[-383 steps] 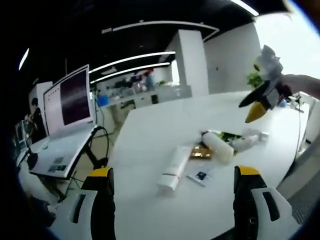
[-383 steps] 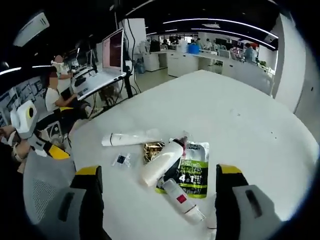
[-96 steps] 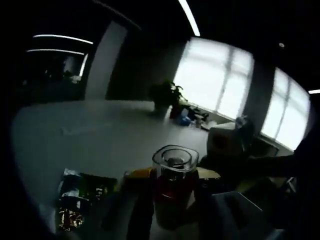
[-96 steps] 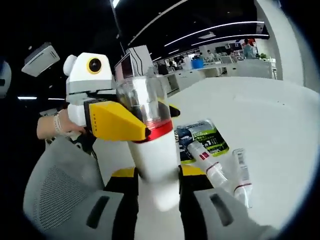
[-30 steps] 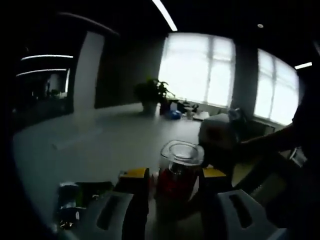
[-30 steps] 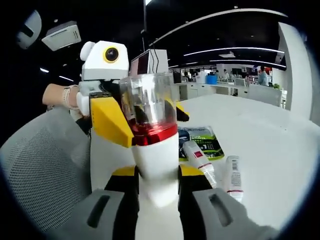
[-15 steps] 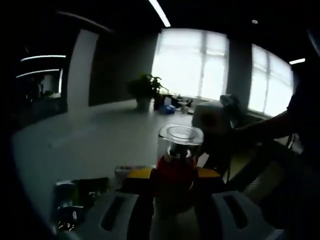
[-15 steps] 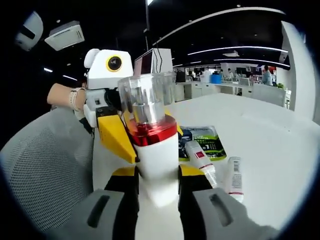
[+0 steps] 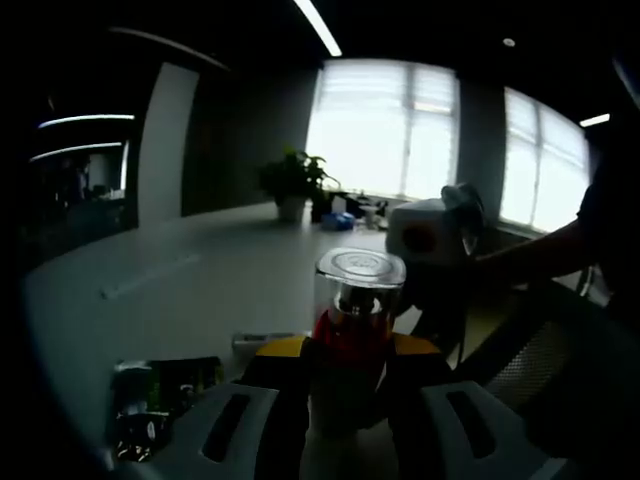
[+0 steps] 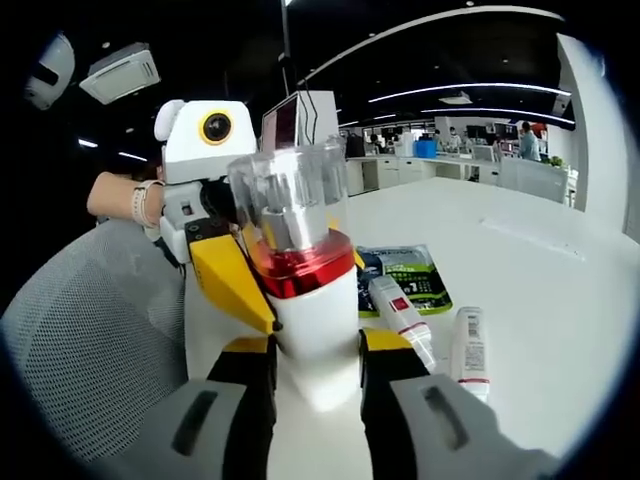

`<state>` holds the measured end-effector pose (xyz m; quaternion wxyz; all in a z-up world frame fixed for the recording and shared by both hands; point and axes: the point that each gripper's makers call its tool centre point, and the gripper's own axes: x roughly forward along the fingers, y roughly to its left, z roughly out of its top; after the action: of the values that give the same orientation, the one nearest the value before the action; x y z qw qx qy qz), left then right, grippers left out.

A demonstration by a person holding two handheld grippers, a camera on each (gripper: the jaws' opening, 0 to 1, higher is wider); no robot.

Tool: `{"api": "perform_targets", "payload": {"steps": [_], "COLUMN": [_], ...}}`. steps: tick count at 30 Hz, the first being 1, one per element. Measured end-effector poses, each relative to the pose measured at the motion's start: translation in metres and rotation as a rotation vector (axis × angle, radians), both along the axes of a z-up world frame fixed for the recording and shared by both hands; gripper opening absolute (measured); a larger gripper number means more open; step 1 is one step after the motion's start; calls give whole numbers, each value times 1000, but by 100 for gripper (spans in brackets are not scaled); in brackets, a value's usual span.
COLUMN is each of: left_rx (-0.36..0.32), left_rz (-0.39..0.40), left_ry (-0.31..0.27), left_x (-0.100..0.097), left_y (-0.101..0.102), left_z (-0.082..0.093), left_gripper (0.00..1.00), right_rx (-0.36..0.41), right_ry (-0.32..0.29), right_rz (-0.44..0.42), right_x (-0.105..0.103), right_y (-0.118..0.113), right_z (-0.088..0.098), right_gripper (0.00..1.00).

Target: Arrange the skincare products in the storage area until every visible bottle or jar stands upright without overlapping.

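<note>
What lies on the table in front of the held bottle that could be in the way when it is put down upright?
The white bottle is clamped in the right gripper, the left gripper at its red collar. Ahead on the table lie two small tubes and a green sachet; elsewhere it looks bare.

Grey mesh chair (image 10: 90, 340) left of my tongs, potted plant (image 9: 290, 180) far ahead, laptop (image 10: 300, 120) beyond, white table (image 10: 540, 290) underneath.

The left gripper view is dim and backlit: bright overexposed windows (image 9: 400, 135) leave the foreground in murky shadow. The right gripper view is evenly bright, with glare on the glossy white table (image 10: 540, 290). Fisheye distortion bends and softens both edges.
</note>
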<state>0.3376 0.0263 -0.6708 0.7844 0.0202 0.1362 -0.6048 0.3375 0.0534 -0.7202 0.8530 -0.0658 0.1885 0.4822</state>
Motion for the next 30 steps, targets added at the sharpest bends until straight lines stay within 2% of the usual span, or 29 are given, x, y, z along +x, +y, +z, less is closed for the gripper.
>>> {"api": "perform_targets", "payload": {"steps": [6, 9, 13, 19, 23, 26, 30], "left_rx": [-1, -2, -5, -6, -8, -14, -17], "left_rz": [3, 2, 1, 0, -1, -2, 0], "left_ry": [0, 1, 5, 5, 6, 5, 7], "left_x": [0, 0, 0, 0, 0, 0, 0], "left_y": [0, 0, 0, 0, 0, 0, 0], "left_z": [0, 0, 0, 0, 0, 0, 0], "left_gripper": [25, 25, 25, 25, 25, 25, 25], "right_rx": [-46, -14, -15, -11, 10, 39, 172], "right_ry": [14, 32, 48, 60, 65, 45, 39], "right_rz": [-8, -18, -22, -61, -100, -130, -179], "right_x": [1, 0, -6, -16, -20, -21, -21], "right_y": [-5, -5, -8, -25, -36, -44, -44], "right_z": [-6, -2, -1, 1, 11, 26, 59], "right_gripper": [34, 34, 40, 39, 39, 38, 38]}}
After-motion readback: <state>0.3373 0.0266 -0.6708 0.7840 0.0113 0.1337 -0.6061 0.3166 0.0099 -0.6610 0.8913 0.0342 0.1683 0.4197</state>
